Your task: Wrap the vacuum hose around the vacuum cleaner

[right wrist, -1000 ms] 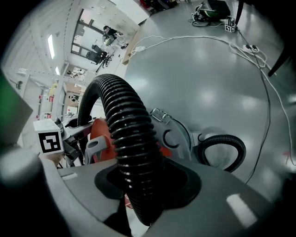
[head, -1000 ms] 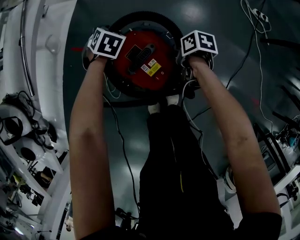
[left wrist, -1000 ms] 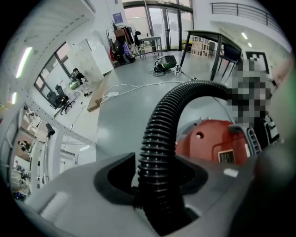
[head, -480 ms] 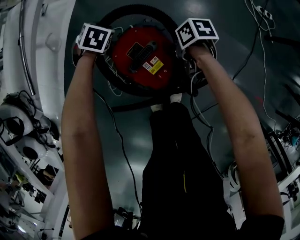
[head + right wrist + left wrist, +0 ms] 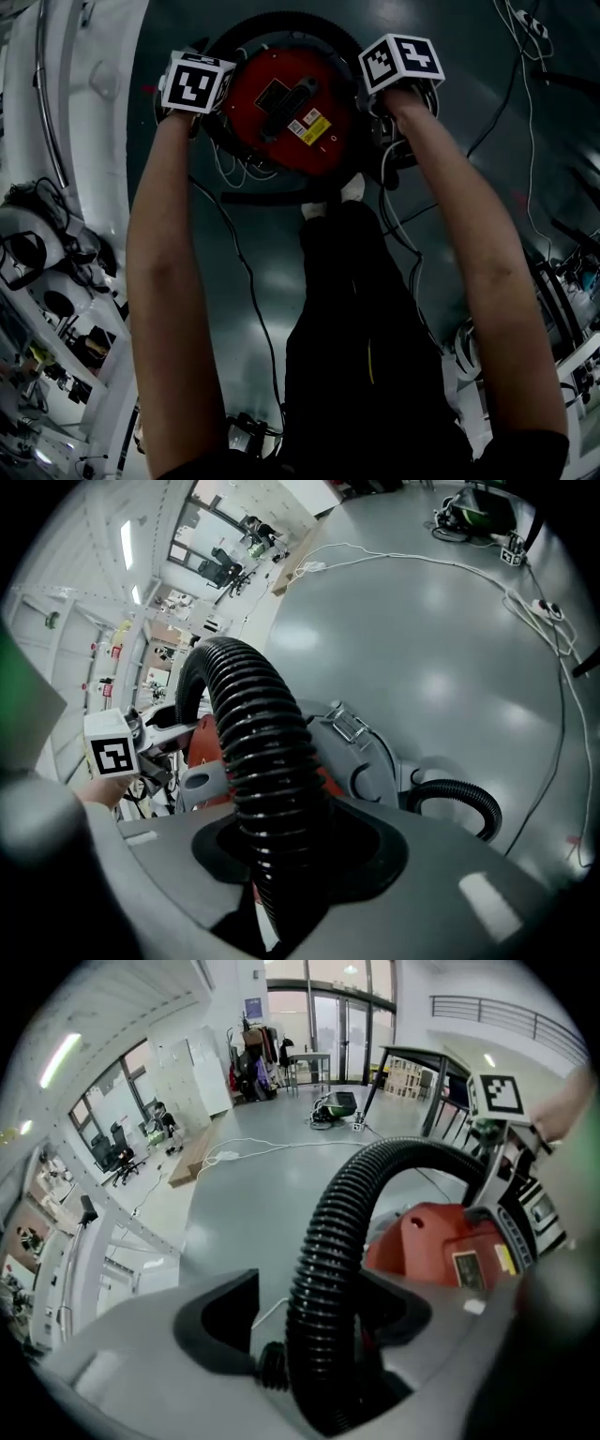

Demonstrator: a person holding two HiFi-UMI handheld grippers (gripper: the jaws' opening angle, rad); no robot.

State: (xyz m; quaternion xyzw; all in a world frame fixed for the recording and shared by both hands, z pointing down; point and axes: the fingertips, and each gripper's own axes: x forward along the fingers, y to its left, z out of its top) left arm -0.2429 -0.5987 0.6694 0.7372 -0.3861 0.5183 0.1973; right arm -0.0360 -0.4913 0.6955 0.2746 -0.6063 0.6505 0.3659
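Black vacuum hose (image 5: 328,1241) loose between left gripper's (image 5: 314,1312) just-opened jaws, clamped in right gripper's (image 5: 292,850).

Person wore dark trousers (image 5: 366,375), white shoes (image 5: 352,190); forearms (image 5: 169,281) bare. Left gripper (image 5: 309,1316) and right gripper (image 5: 300,846) had grey jaws with black pads (image 5: 220,1321); each carried a white cube (image 5: 197,82) printed with black square markers.

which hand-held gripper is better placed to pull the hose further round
Probably the right hand-held gripper: clamped on the hose. The left hand-held gripper has just been opening its jaws, hose loose between them.
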